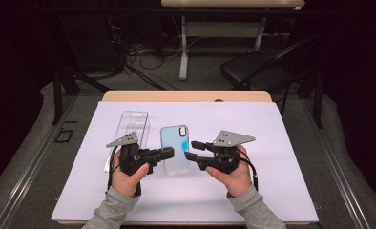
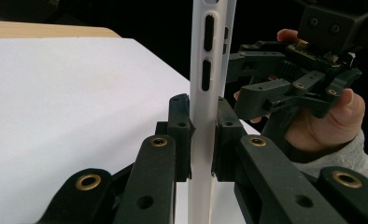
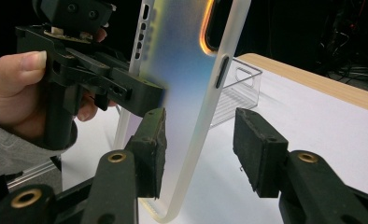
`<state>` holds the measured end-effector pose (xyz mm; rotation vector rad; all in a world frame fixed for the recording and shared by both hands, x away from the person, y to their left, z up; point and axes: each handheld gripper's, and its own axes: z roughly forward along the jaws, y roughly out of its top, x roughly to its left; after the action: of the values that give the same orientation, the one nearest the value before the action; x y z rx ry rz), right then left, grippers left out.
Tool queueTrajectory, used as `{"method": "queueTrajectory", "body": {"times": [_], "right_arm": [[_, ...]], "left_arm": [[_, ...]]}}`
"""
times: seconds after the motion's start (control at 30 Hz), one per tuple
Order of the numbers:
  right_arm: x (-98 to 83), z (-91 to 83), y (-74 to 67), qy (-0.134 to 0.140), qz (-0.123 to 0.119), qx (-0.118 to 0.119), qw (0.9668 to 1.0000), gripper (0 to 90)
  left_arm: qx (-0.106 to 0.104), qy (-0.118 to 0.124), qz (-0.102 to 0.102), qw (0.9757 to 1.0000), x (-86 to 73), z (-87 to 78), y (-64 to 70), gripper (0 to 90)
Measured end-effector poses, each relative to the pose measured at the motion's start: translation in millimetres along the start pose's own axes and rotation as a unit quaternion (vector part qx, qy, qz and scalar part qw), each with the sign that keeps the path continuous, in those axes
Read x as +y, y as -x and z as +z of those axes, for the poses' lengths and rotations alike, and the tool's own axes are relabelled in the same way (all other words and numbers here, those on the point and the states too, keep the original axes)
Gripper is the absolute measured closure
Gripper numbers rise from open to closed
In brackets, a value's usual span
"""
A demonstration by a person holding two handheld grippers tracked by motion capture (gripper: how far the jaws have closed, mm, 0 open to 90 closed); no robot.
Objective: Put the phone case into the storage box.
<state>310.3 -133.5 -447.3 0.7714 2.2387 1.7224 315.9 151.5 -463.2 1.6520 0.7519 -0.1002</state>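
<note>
Right, the clear plastic package (image 1: 134, 125) lies on the desk (image 1: 291, 143) behind my left gripper (image 1: 169, 152), and I can't tell what's inside. My left jaws are clamped on the phone case (image 1: 175, 150), held above the desk between both grippers, long axis running away from me, camera cutout at the far end. My right gripper (image 1: 192, 149) has its jaws apart around the case's other edge, not pressing.

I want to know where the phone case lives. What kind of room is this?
Probably a lab or workshop set up for recording. A white sheet covers the wooden table, black curtains hang around, and loose cables lie on the floor near a folding chair.
</note>
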Motion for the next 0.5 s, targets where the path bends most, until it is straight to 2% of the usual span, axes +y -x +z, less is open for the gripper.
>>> {"method": "queueTrajectory", "body": {"times": [0.5], "right_arm": [[-1.2,0.7,1.6,-0.002,0.016,0.007,0.9998,55.9]], "left_arm": [[-0.003,0.0,0.002,1.0,-0.3,1.0,2.5,81.6]]}}
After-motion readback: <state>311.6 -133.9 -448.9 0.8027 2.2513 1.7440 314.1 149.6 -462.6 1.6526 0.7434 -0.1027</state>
